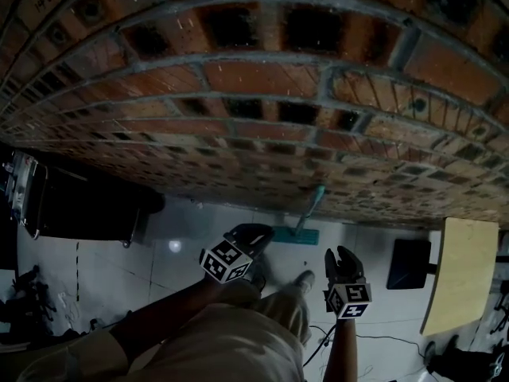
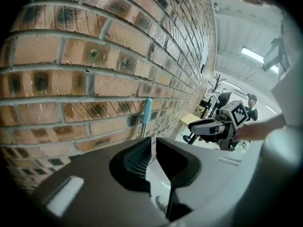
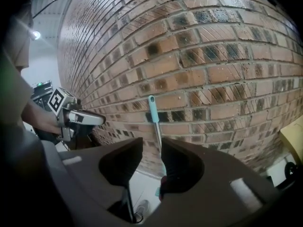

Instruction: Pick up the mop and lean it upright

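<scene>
Both my left tool (image 1: 256, 234) and right tool (image 1: 343, 253) hang released and empty. Reason, I judge: the teal-gripped metal mop (image 3: 152, 110) leans upright against the red brick wall (image 1: 238, 78).

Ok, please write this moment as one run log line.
mop: upright, leaning on brick wall | left gripper: open, empty | right gripper: open, empty | both: apart from mop

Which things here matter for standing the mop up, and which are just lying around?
Job: teal-handled mop leaning on the red brick wall; left claw; right claw, both open.
Lying about: pale yellow flat board; black square box; bulky black unit.
</scene>
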A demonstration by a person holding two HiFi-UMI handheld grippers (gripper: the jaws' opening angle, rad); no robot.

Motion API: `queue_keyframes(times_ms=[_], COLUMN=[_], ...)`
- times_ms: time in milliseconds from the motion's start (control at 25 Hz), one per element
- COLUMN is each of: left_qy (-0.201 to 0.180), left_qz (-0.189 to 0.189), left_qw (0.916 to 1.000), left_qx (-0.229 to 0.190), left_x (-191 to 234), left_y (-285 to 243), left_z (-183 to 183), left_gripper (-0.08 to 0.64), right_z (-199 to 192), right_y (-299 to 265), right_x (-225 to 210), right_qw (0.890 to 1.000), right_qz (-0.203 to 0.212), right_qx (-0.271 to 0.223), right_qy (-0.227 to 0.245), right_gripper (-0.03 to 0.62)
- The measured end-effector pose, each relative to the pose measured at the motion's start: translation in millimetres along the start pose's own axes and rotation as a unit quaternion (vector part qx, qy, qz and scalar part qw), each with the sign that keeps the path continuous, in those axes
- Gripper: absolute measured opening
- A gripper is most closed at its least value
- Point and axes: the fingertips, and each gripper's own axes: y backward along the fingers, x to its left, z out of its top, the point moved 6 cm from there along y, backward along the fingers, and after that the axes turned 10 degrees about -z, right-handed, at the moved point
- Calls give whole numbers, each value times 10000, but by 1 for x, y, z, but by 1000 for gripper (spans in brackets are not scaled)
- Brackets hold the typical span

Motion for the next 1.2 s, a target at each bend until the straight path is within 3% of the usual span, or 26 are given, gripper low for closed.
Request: queue_keyframes(times_ms=[880, 1200], left_qy=[-246, -266], left_qz=[-450, -301], left_qw=[9986, 9988], left_qx=[120, 266], left_x=[-17, -11], left_y=[-14, -23], left_z=[1, -9], left_gripper=[54, 54], right_z=[-15, -14], right_y=[53, 25], right_x=[-16, -23], right_qw=[9975, 9994], right_qz=[-631, -338], right_qx=[-122, -7], right_qy=[-310, -61], right_gripper=[117, 117])
